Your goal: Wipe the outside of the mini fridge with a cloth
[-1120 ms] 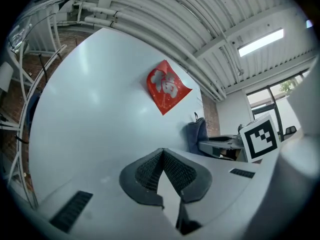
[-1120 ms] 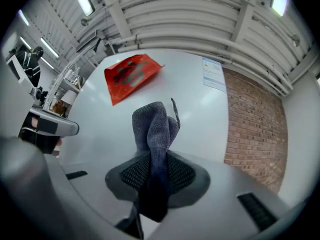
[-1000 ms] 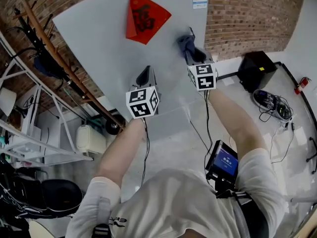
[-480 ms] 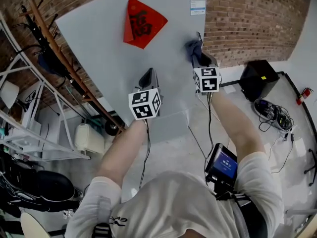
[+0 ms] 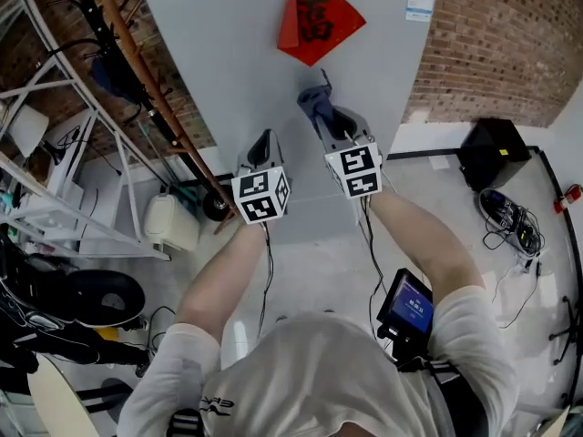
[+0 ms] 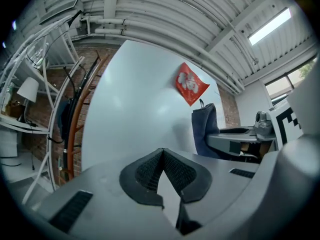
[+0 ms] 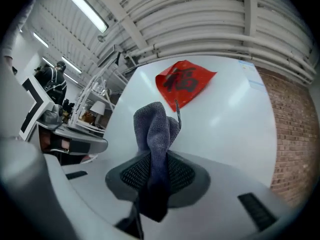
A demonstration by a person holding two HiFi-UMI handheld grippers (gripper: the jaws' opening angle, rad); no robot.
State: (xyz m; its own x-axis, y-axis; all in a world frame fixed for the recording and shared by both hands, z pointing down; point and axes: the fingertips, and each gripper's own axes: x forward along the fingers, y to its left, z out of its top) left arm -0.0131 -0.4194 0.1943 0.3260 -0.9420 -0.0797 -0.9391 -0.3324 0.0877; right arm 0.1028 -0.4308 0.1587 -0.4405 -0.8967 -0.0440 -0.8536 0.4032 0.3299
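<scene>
Brick wall [image 5: 483, 44] backs a white fridge [image 5: 237, 62]. The right claw [image 7: 159, 171] is clamped on a grey cloth [image 7: 156, 129] by the fridge's face. The left claw [image 6: 162, 156] is closed, empty.

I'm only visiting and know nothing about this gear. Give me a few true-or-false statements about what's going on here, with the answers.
1. The right hand-held gripper is clamped on a grey-blue cloth. True.
2. The left hand-held gripper holds a sponge. False: its jaws are together with nothing between them.
3. A red diamond-shaped decoration sits on the white fridge. True.
4. The wall beside the fridge is white tile. False: it is a brick wall.
</scene>
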